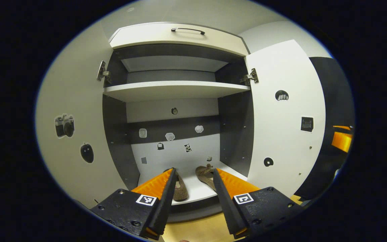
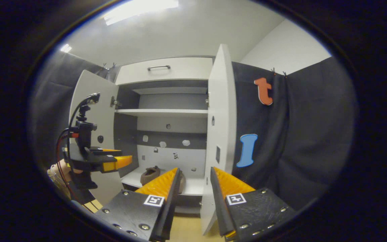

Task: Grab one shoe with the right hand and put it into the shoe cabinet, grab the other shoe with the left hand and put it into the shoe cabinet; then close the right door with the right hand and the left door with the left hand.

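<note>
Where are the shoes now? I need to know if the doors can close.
Both shoes lie side by side on the cabinet's bottom shelf, seen in the left gripper view between the open doors.

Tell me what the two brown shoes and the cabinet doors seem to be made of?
The two brown slip-on shoes look like fuzzy felt or knitted fabric: matte, speckled. The white cabinet doors look like smooth laminated board with metal hinges; the core is hidden.

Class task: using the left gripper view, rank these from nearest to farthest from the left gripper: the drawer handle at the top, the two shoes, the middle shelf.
From the left gripper:
1. The two shoes, on the cabinet's bottom board, just past the fingertips; too close to rank against each other.
2. The middle shelf, higher up.
3. The drawer handle, at the very top.
</note>
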Motion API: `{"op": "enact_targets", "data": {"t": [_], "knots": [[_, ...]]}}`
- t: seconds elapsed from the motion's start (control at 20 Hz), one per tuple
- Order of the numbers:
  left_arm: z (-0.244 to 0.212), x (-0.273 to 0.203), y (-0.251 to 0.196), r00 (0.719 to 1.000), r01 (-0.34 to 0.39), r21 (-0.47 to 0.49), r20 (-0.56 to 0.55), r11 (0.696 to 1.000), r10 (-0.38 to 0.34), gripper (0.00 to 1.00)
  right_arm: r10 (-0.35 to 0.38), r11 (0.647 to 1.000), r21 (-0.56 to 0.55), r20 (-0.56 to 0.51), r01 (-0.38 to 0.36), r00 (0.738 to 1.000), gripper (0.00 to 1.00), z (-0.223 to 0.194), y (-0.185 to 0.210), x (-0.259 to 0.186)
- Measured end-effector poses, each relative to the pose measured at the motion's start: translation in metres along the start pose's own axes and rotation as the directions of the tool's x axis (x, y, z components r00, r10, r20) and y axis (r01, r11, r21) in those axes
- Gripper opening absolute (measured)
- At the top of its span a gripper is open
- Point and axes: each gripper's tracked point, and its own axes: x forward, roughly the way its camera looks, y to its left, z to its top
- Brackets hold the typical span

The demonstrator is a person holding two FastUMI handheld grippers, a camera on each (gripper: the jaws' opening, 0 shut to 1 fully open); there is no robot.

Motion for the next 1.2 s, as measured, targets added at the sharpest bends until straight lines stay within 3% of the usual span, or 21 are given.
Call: {"op": "enact_targets", "data": {"t": [0.1, 0.2, 0.3, 0.35, 0.6, 0.65, 0.7, 0.75, 1.05, 1.2], "knots": [[0.001, -0.007, 0.002, 1.000, 0.005, -0.011, 0.008, 1.000, -0.005, 0.69, -0.069, 0.998, -0.001, 0.005, 0.070, 0.998, 0.49, 0.001, -0.035, -0.001], [0.002, -0.009, 0.003, 1.000, 0.011, -0.021, 0.016, 1.000, -0.010, 0.69, -0.129, 0.992, -0.006, 0.017, 0.129, 0.992, 0.55, 0.000, -0.067, 0.004], [0.003, -0.013, 0.005, 1.000, 0.006, -0.016, 0.015, 1.000, -0.005, 0.69, -0.145, 0.989, -0.003, 0.012, 0.145, 0.989, 0.53, -0.005, -0.083, 0.008], [0.004, -0.015, 0.007, 1.000, 0.000, -0.012, 0.017, 1.000, 0.000, 0.69, -0.149, 0.989, 0.003, 0.011, 0.149, 0.989, 0.65, -0.006, -0.090, 0.014], [0.000, -0.019, 0.009, 1.000, -0.006, -0.022, 0.005, 1.000, 0.006, 0.69, -0.110, 0.993, 0.031, -0.005, 0.110, 0.994, 0.90, -0.014, -0.096, 0.036], [0.000, -0.020, 0.008, 1.000, -0.005, -0.021, 0.005, 1.000, 0.005, 0.69, -0.096, 0.995, 0.039, -0.013, 0.097, 0.995, 0.92, -0.018, -0.091, 0.042], [-0.001, -0.019, 0.007, 1.000, -0.001, -0.020, 0.004, 1.000, 0.001, 0.69, -0.090, 0.995, 0.050, -0.014, 0.090, 0.996, 0.85, -0.018, -0.088, 0.043], [-0.001, -0.020, 0.006, 1.000, 0.001, -0.019, 0.002, 1.000, -0.001, 0.69, -0.084, 0.995, 0.050, -0.013, 0.084, 0.996, 0.90, -0.018, -0.089, 0.044], [-0.001, -0.020, 0.005, 1.000, 0.004, -0.032, 0.000, 0.999, -0.004, 0.72, -0.042, 0.998, 0.043, -0.021, 0.043, 0.999, 0.90, -0.016, -0.069, 0.044], [0.000, -0.022, 0.007, 1.000, -0.005, -0.029, 0.004, 1.000, 0.005, 0.69, 0.018, 0.999, 0.044, -0.027, -0.017, 0.999, 0.90, -0.016, -0.046, 0.048]]}}
